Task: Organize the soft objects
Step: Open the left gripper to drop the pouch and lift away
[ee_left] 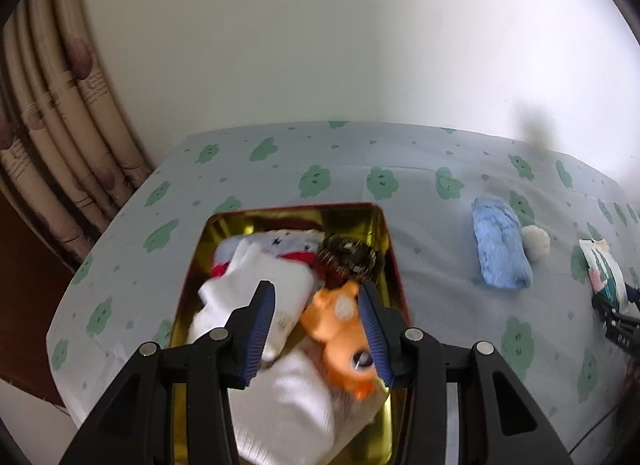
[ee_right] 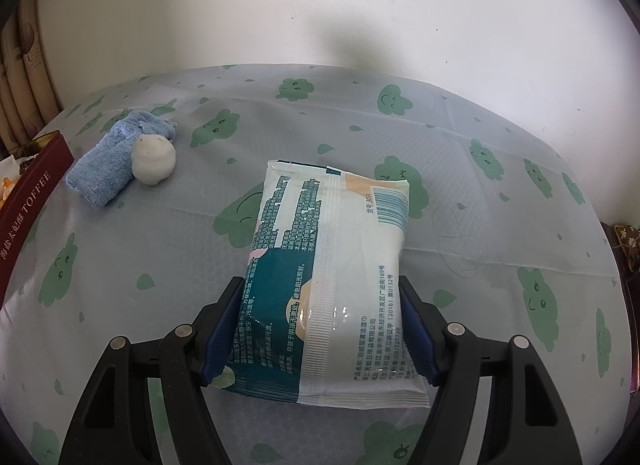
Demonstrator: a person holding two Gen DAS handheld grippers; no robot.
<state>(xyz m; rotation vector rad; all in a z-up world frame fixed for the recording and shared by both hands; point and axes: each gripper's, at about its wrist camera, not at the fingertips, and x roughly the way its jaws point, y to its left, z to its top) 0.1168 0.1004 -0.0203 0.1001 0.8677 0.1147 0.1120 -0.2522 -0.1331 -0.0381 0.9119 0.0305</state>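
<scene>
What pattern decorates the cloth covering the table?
Green smiling clouds and small drops on the pale tablecloth, clearest in the right wrist view.

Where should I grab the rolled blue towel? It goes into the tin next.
Grip the blue towel across its narrow middle, coming from above with the fingers astride its long axis. Stay clear of the end beside the white plush ball.

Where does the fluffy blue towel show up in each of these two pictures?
Left wrist view: the blue towel lies right of centre on the tablecloth, right of the tin.
Right wrist view: the blue towel lies at upper left, right of the tin.
Shared landmark: the white ball touching its right side.
</scene>
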